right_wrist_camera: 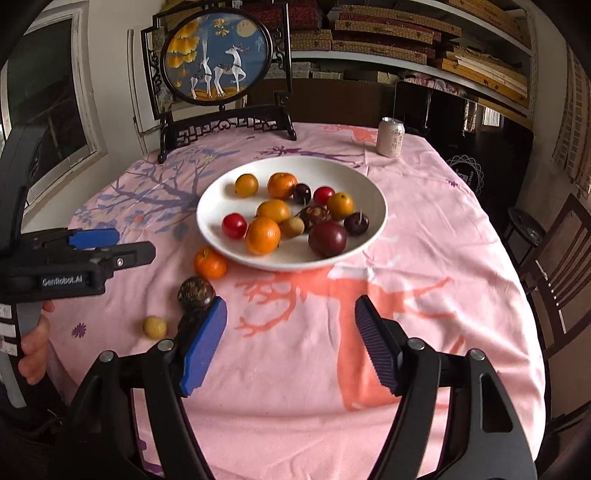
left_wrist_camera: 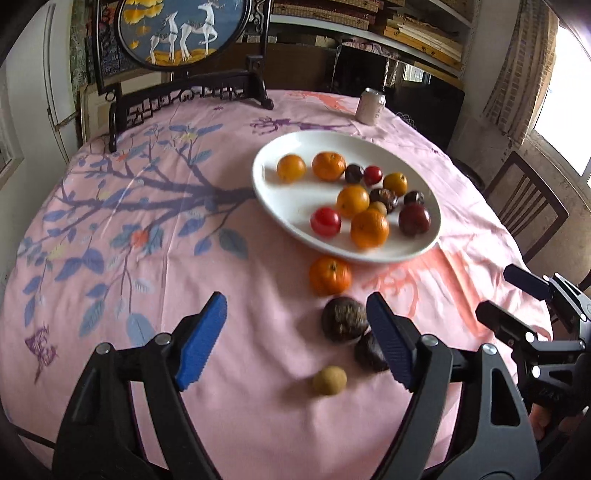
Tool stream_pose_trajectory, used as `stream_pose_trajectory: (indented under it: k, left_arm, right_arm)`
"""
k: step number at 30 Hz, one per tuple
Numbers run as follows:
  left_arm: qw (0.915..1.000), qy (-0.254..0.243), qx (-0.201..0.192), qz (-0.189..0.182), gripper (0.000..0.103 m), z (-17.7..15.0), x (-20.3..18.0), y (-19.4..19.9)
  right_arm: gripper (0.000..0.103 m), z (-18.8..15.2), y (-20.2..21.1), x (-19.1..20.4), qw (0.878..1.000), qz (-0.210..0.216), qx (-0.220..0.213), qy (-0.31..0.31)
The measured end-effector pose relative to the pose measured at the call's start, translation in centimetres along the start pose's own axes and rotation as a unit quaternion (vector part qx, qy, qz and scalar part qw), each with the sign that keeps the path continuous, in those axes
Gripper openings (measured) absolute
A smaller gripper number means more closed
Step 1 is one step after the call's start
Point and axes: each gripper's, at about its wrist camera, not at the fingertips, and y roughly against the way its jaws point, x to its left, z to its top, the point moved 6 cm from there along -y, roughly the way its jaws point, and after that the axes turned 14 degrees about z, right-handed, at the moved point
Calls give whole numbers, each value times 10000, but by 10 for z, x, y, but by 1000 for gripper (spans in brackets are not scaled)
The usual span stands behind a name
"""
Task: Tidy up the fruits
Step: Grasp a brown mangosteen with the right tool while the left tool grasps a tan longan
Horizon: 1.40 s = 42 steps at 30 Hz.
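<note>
Closest to the left wrist camera, the left gripper [left_wrist_camera: 295,343] stands wide open over the pink tablecloth [left_wrist_camera: 110,295] with nothing between its blue pads. A small tan fruit [left_wrist_camera: 329,380] lies on the cloth near the front edge of the table. Just behind it are two dark fruits, one round and brownish [left_wrist_camera: 344,319], and one darker [left_wrist_camera: 369,352] that is partly hidden by the gripper's right finger, so its kind is hard to tell. Further back, a mandarin [left_wrist_camera: 330,276] lies on the cloth just beside the near rim of the white plate [left_wrist_camera: 266,184].

The plate stands near the middle of the table and holds about a dozen fruits: several oranges [left_wrist_camera: 369,228], two red ones [left_wrist_camera: 325,220] and some dark purple ones [left_wrist_camera: 414,219]. A drink can [left_wrist_camera: 370,106] stands upright near the far edge, and a framed deer picture on a dark stand [left_wrist_camera: 184,33] is at the far left side.

In the right wrist view, the right gripper [right_wrist_camera: 291,339] is also open and empty, above the coral pattern close to the front edge. Its left finger hides part of one dark fruit. A hand [right_wrist_camera: 35,347] holds the left gripper at the table's left edge.
</note>
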Motion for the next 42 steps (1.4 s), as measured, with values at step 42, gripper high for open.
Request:
stream_pose_trajectory:
  k: [42]
  left_arm:
    - [9968,-513,461,398,60,-63,-35,-22]
  right_arm:
    - [40,-52,-29,-11,9957,342,558,-661]
